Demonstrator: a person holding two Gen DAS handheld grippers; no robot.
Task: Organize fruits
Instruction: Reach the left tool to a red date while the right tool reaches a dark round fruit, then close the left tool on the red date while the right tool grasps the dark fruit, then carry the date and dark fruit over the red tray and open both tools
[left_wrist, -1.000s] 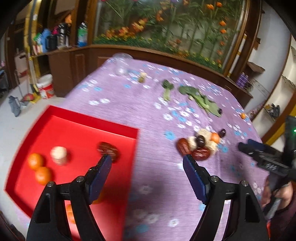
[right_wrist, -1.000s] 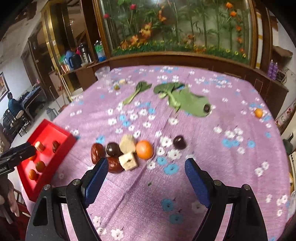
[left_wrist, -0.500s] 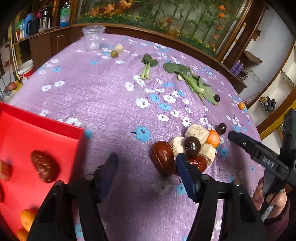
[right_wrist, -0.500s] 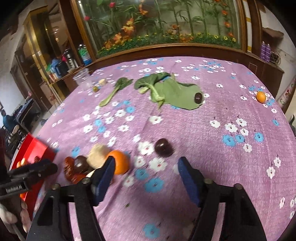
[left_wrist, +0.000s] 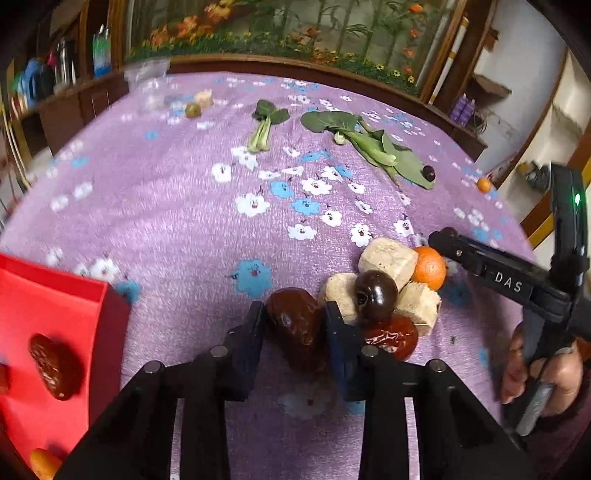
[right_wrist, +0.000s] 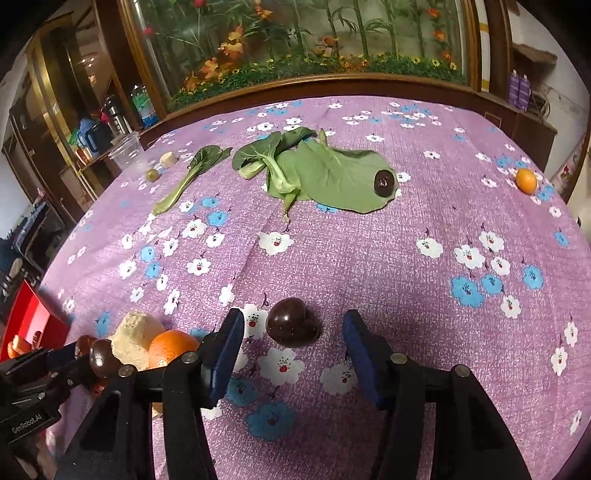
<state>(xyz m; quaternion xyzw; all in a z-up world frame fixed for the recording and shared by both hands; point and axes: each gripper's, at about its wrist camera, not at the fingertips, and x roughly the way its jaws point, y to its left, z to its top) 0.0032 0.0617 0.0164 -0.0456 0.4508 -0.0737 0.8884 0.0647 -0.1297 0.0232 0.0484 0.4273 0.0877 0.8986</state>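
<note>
Bracketing a wrinkled red date (left_wrist: 293, 325) at lower centre, the left gripper (left_wrist: 294, 334) seemingly touches its soft, light flanks, while the right gripper (right_wrist: 293, 349) stands wide around a plum (right_wrist: 293, 323).

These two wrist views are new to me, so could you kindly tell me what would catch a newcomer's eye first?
In the left wrist view, the left gripper is closed around a glossy red date at the edge of a small fruit pile, with a bright red tray at the left. In the right wrist view, the open right gripper brackets a lone dark plum on the purple flowered tablecloth.
</note>
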